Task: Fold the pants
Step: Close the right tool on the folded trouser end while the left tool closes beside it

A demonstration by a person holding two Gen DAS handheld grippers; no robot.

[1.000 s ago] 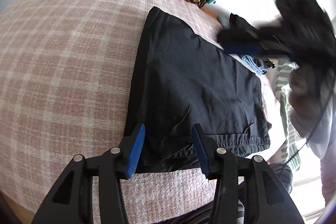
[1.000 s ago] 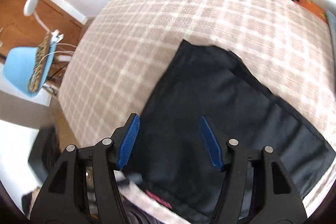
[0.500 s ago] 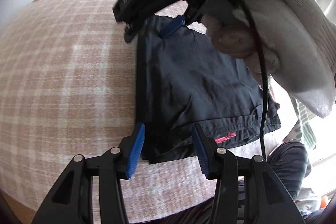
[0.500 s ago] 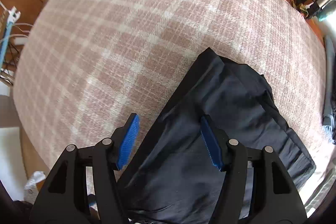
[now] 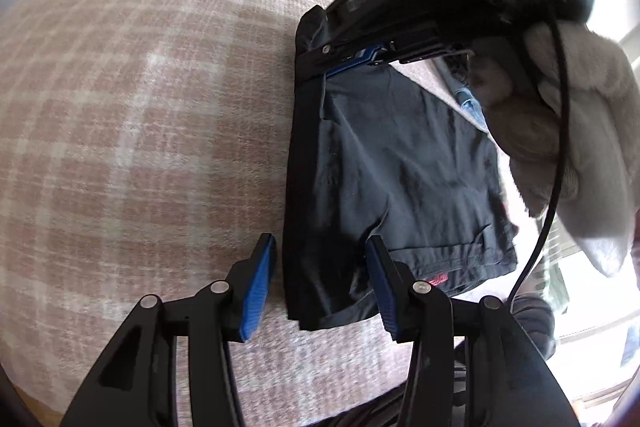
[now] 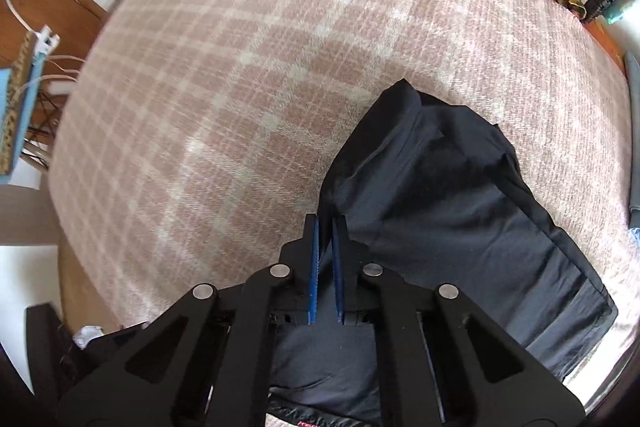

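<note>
1. I am partway through the fold: the black pants (image 5: 400, 163) lie already doubled lengthwise on the plaid blanket (image 5: 140, 107), waistband nearest me, hems at the far end.

2. My right claw (image 6: 325, 227) has its blue pads nearly touching, and I judge it pinched on the pants' edge at the hem end. Dark fabric runs up to the tips, though the right wrist view does not show cloth between the pads for certain.

3. In the left wrist view the same right claw (image 5: 340, 65) reaches in from the upper right, held by a hand (image 5: 532, 123) in a pale fleece sleeve (image 5: 592, 163), its tips down on the far corner of the pants.

4. My left claw (image 5: 320, 287) stands about half open and holds nothing. It straddles the near left corner of the waistband, with neither pad pressing on the cloth.

5. The step in hand, as I read it, is taking both corners of the long left edge before the hem end is brought over to the waist.

6. The next move calls for the left claw to close on the waistband corner, or pin it, so the right can lift and carry the hems without dragging the stack askew.

7. Writing: a small red label (image 5: 438, 281) sits inside the waistband, too blurred to read. White characters on the right claw's body look like "S" and a digit, no more.
</note>
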